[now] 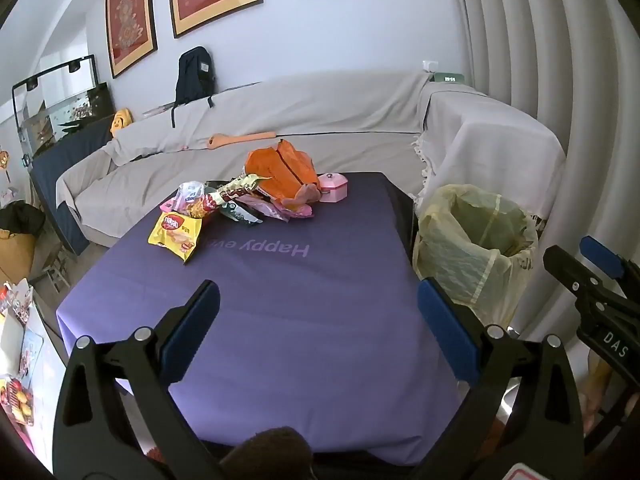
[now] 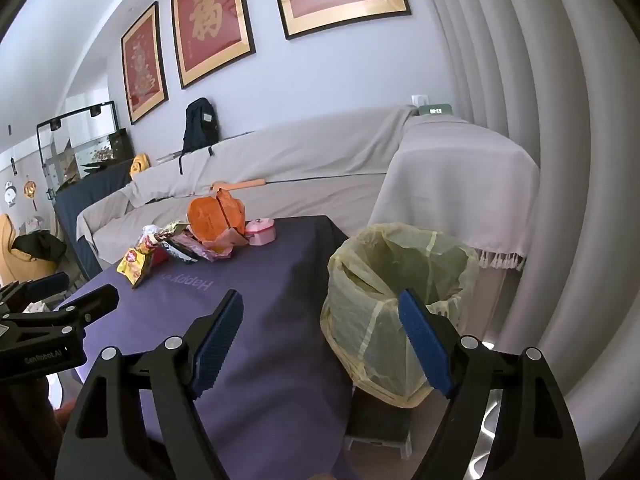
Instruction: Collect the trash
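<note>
Left wrist, yellow wrapper (image 1: 175, 236) lengthwise toward camera

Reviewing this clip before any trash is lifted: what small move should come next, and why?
Probably reach the left gripper forward to the yellow snack packet, the nearest piece of the pile. Both grippers are open and empty, the right gripper beside the lined bin, which looks empty.
</note>
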Available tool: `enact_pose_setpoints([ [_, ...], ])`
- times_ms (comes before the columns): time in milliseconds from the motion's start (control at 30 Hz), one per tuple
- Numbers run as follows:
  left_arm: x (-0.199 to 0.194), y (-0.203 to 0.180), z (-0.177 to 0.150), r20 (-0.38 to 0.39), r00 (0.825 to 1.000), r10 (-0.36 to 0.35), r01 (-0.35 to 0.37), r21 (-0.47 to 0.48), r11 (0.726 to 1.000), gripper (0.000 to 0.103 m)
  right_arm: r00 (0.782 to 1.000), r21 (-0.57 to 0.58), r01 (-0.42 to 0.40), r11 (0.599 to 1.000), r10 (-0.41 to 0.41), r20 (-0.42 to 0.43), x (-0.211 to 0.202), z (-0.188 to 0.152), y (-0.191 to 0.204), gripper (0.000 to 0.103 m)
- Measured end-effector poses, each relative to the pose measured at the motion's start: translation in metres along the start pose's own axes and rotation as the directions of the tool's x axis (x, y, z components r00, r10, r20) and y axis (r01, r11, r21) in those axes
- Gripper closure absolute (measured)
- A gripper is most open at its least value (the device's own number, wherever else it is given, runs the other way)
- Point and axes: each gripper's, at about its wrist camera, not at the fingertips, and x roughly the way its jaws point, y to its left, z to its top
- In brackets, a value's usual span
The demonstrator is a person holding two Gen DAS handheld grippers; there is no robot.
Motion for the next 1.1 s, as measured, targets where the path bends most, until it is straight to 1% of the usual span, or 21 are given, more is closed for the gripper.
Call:
enact_pose_setpoints([
  [867, 0.0048, -0.0025, 0.0012, -0.008, 1.000, -0.004, 0.004, -0.009, 1.000, 0.009, 1.000, 0.007, 0.001, 1.000, -0.001, -0.008, 0.0022, -0.0021, -0.0036, 0.027],
  [900, 0.0001, -0.0008, -0.0018, -0.007, 1.000, -0.004, 0.004, -0.009, 1.000, 0.009, 1.000, 0.007, 0.000, 1.000, 0.000, -0.008, 0.0023, -0.0022, -0.0037, 0.027],
  [1100, 0.0008, -0.0004, -0.0017, -0.009, 1.000, -0.005, 0.005, -0.011, 1.000, 0.009, 1.000, 0.007, 0.001, 1.000, -0.001, -0.010, 0.0026, -0.0022, -0.0042, 0.027],
])
